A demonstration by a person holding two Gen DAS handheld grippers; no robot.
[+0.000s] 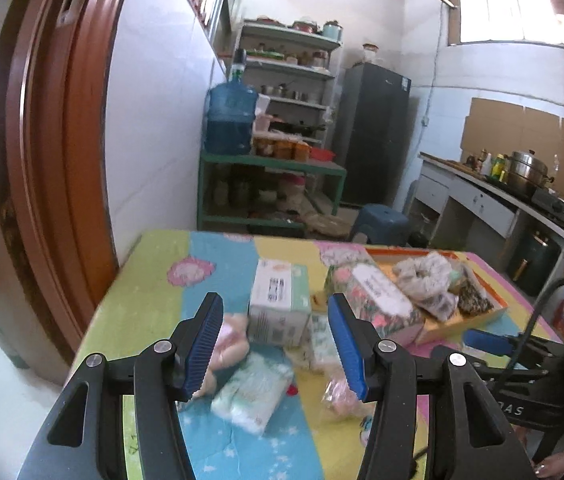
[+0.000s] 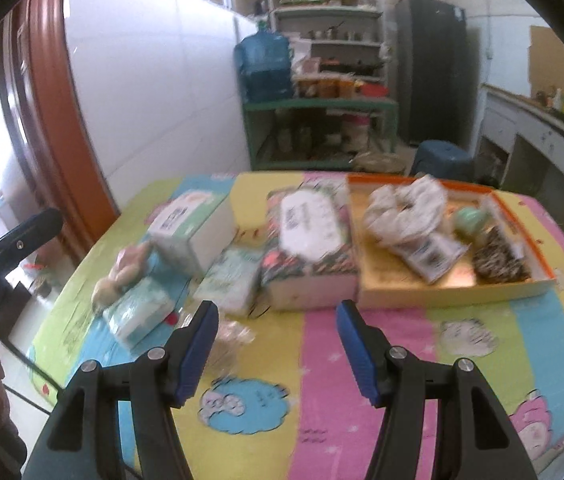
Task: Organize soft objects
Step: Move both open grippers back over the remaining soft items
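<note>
Gaping with nothing between their blue pads, the left gripper and the right gripper both hang above the striped tablecloth, their jaws about halfway apart. Nearest the left one lies a pale green tissue pack, with a small plush toy just beside it and a crinkly clear packet under the right-hand finger. I judge all three light and squashy: the pack should be pinched across its short middle, the toy by its body, the slippery packet by a bunched edge. Farther off stand a white box and a flowered tissue box, which touches the orange tray already holding a pale scrunchie and other soft bits. Blur hides what the tray's small green and speckled things are, and the packet's contents cannot be made out.
</note>
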